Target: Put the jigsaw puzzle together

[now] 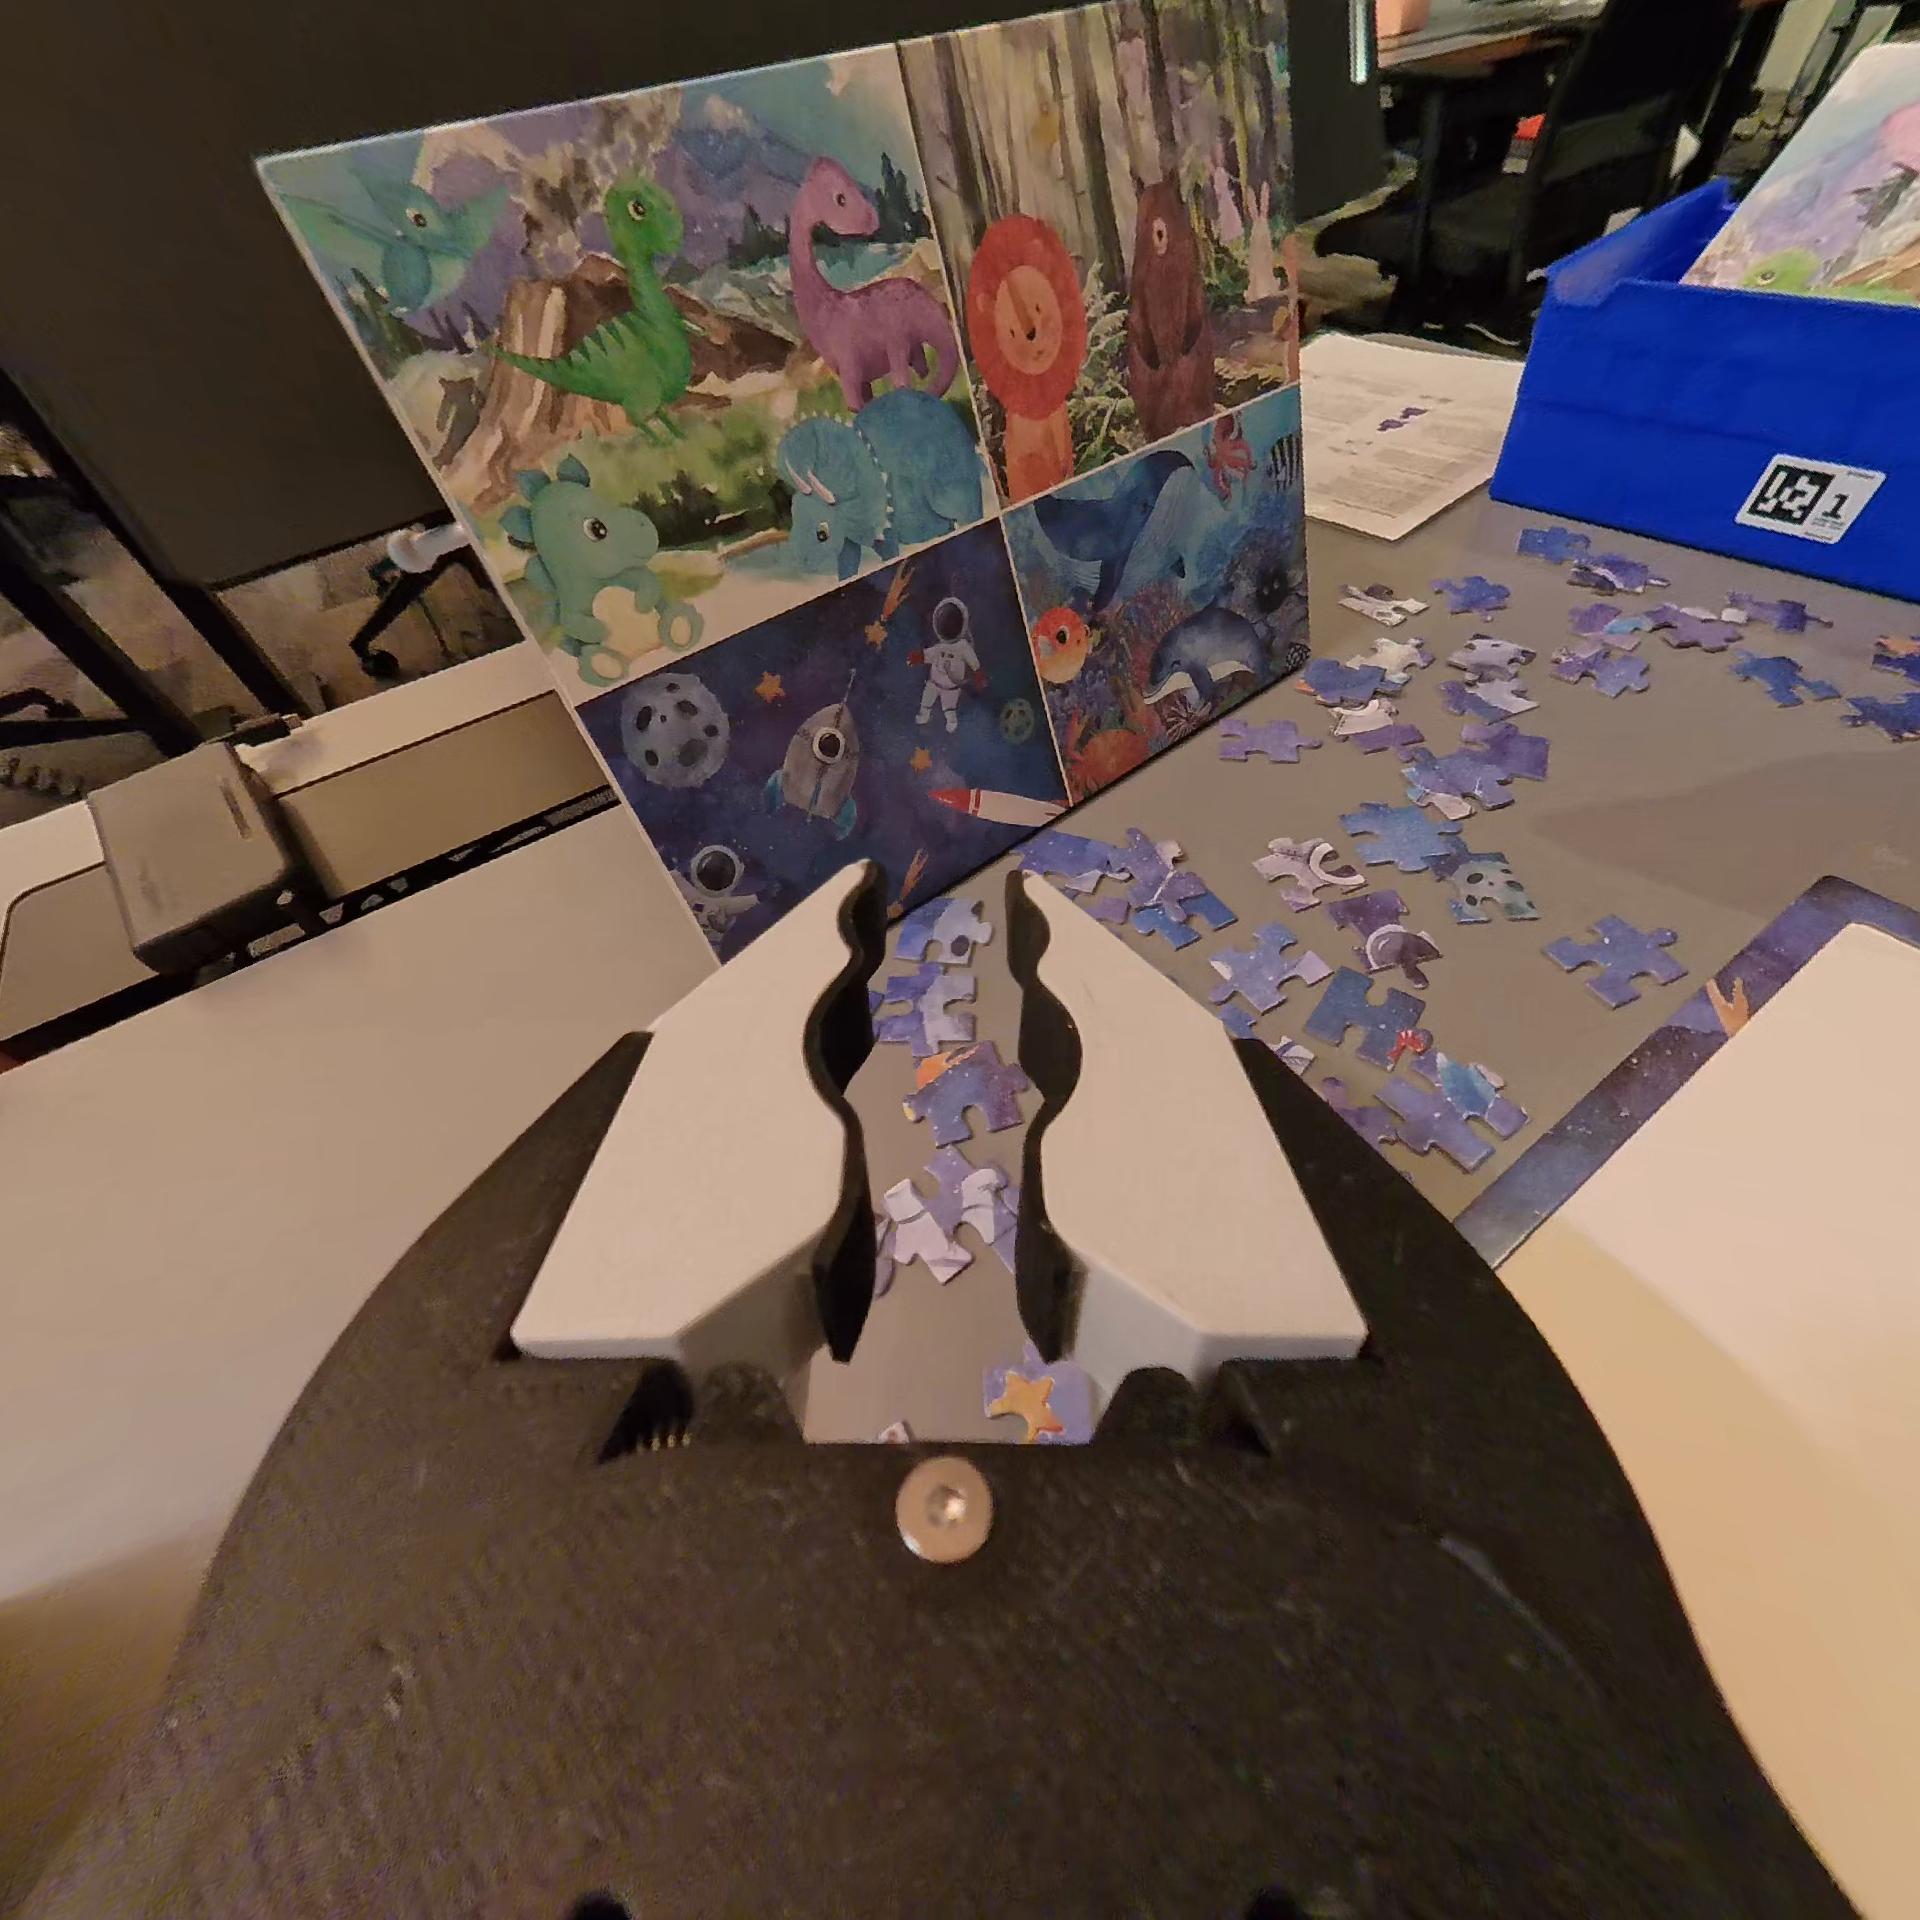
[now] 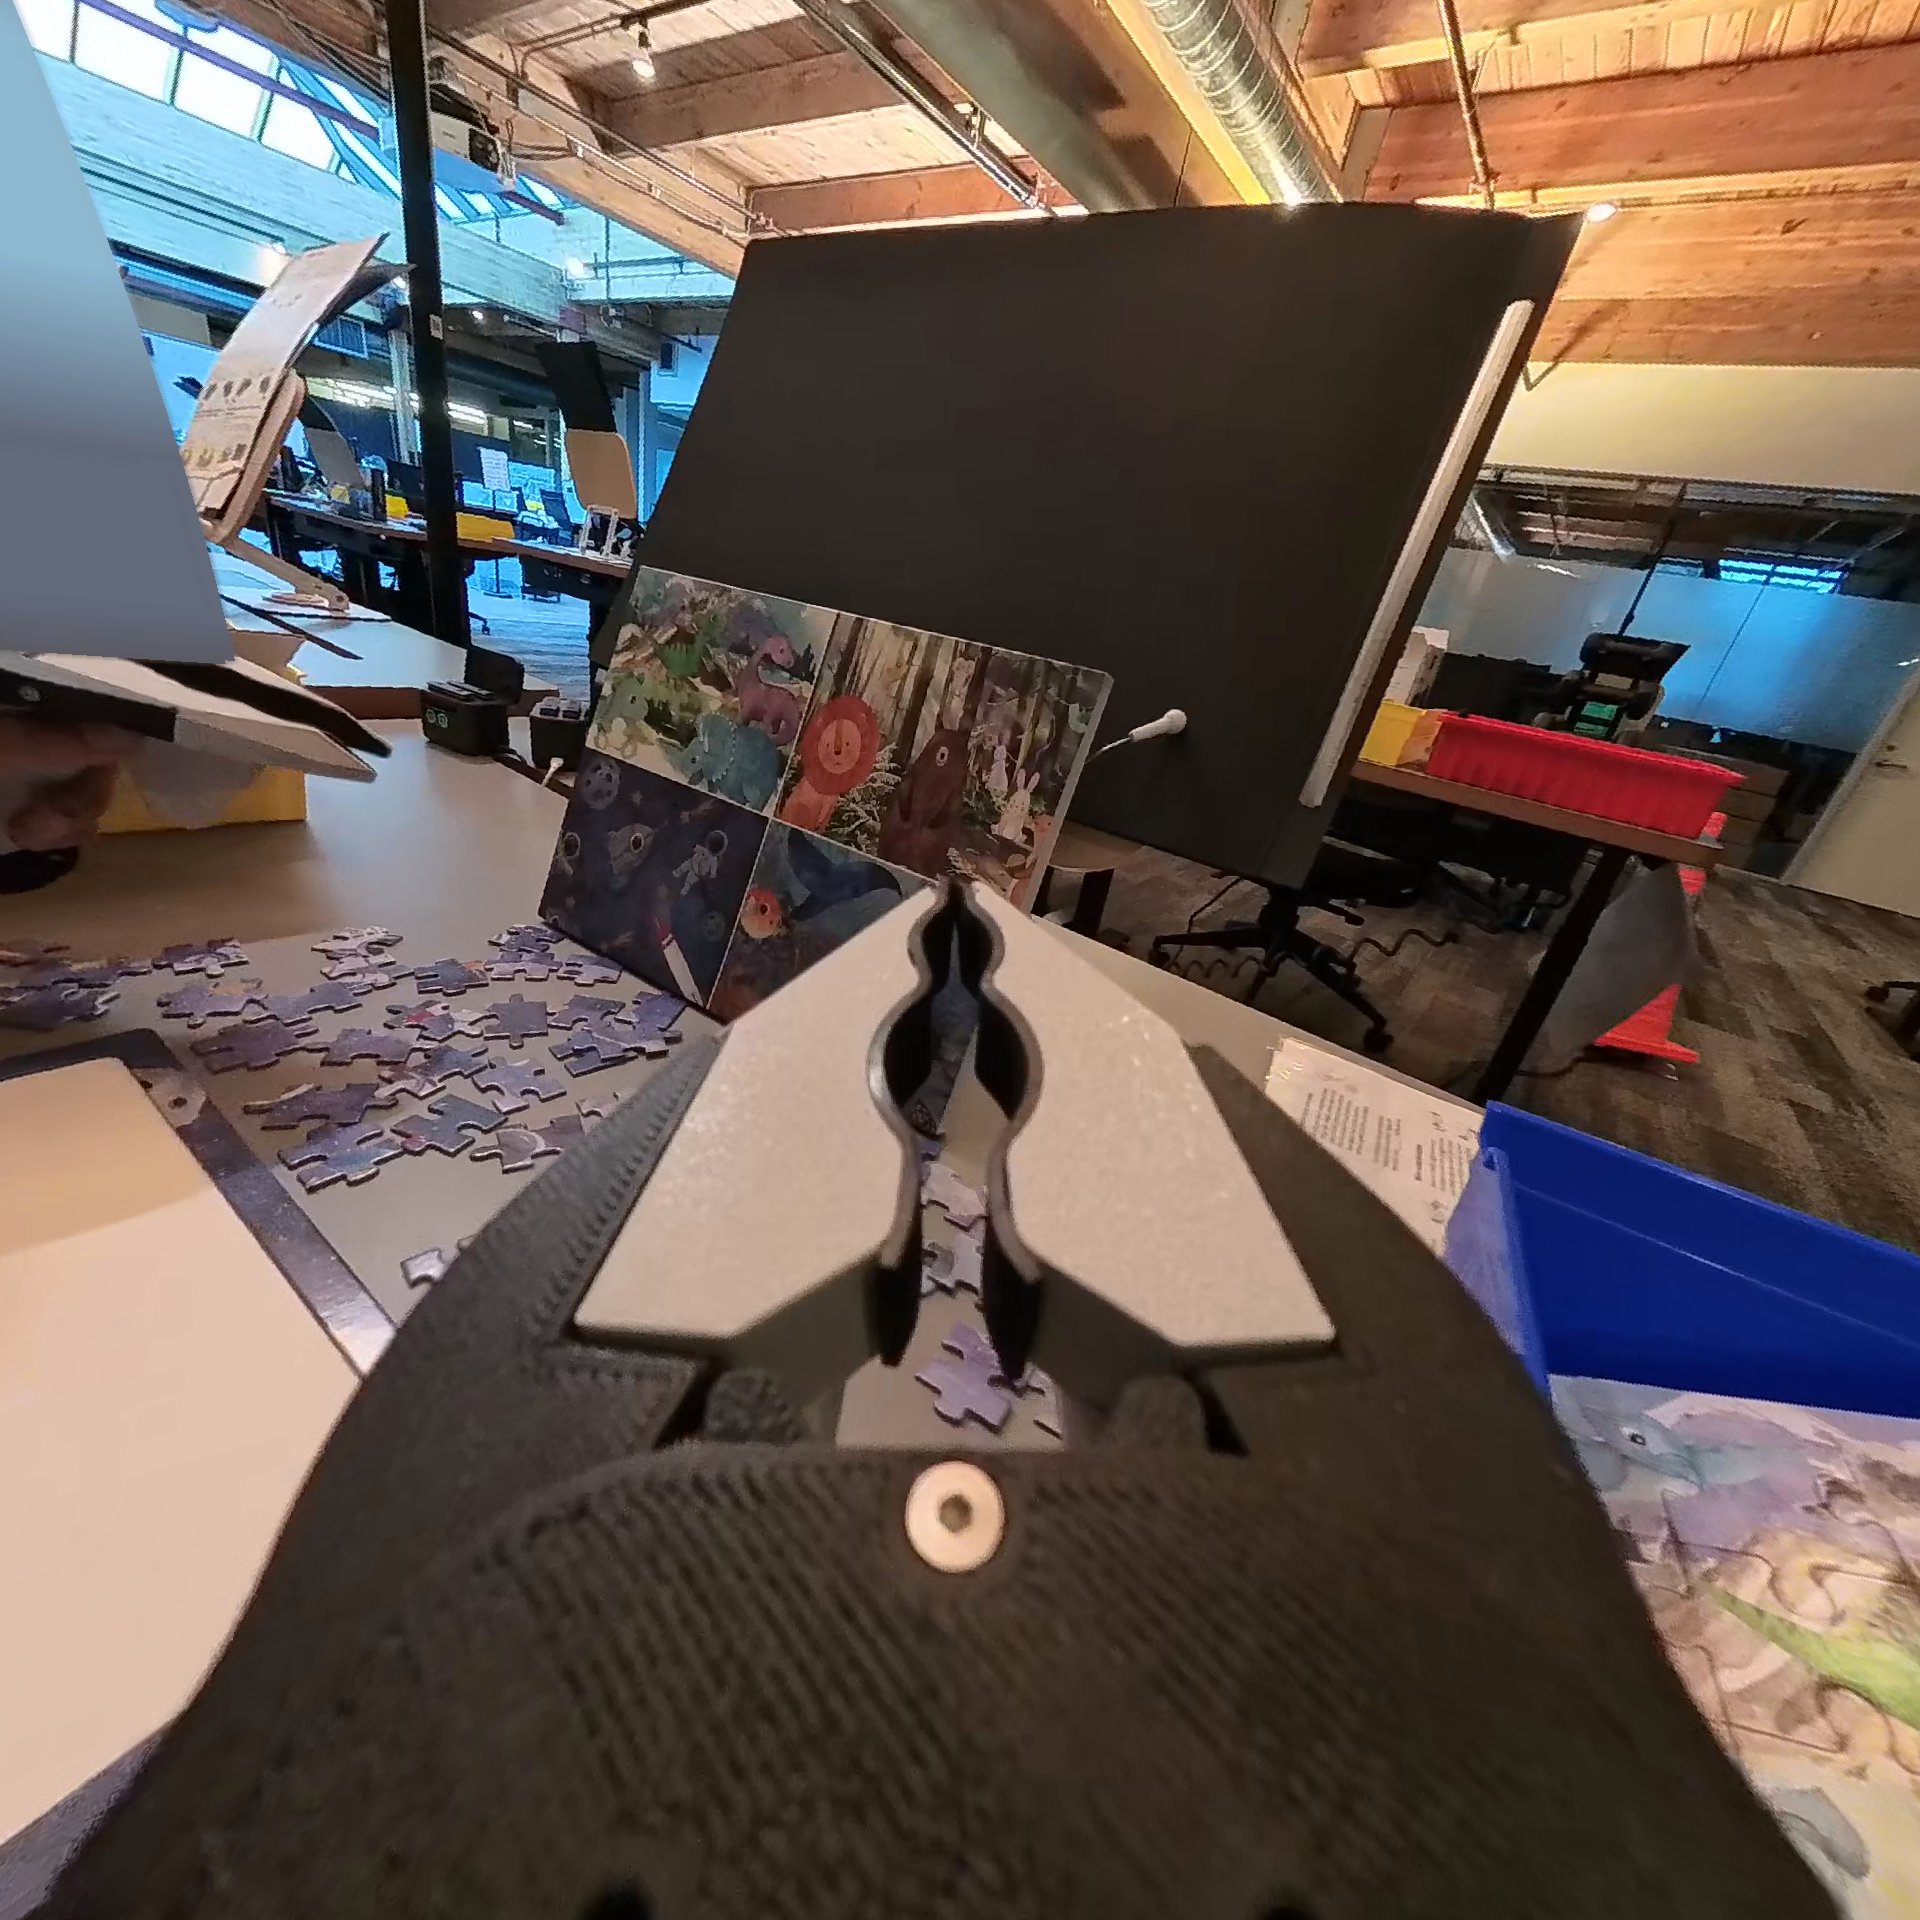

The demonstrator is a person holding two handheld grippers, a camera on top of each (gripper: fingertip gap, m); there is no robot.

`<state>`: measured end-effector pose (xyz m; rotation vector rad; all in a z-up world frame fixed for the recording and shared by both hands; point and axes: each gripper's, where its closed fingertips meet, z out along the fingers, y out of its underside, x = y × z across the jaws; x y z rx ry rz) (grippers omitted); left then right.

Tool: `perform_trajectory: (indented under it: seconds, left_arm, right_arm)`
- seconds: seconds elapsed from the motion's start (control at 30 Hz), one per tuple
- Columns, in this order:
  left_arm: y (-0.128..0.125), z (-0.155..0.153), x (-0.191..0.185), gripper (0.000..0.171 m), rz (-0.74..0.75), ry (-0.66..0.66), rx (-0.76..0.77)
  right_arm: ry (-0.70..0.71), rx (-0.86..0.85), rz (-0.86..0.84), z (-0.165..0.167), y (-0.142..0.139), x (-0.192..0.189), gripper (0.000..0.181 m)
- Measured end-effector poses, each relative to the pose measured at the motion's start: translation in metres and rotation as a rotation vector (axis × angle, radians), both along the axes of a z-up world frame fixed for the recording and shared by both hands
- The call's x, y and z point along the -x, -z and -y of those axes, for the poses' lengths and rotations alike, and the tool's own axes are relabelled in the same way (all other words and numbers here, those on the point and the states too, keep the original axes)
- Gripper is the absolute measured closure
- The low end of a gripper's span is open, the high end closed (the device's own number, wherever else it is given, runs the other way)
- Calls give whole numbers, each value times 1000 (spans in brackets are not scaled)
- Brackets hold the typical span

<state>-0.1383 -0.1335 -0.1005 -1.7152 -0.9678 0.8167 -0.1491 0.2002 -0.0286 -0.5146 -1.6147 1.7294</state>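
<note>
Several loose blue and purple jigsaw pieces (image 1: 1361,1018) lie scattered on the grey table; they also show in the right wrist view (image 2: 416,1060). A puzzle tray with a dark starry border (image 1: 1621,1081) and a pale blank middle lies at the right; in the right wrist view the tray (image 2: 260,1195) is at the left. My left gripper (image 1: 940,883) is open and empty, hovering above pieces near the picture board. My right gripper (image 2: 956,896) is shut and empty, raised above the table. The left gripper (image 2: 312,743) also shows far left in the right wrist view.
An upright picture board (image 1: 831,468) with dinosaurs, animals, space and sea scenes stands at the table's back. A blue bin (image 1: 1714,405) holding another puzzle stands at the right, with a printed sheet (image 1: 1392,436) beside it. A black panel (image 2: 1091,520) stands behind the board. My right fingertips sit around 35 cm from my left ones.
</note>
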Motion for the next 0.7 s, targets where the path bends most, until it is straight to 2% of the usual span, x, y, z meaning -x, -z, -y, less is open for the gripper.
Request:
perform_trajectory:
  seconds: [0.33,0.7]
  left_arm:
    - [12,-19,0,150,10,41,38]
    - [19,-22,2,150,21,48,33]
  right_arm:
    - [4,-27,46,-1,11,8,180]
    - [-13,-28,35,3,5,3,180]
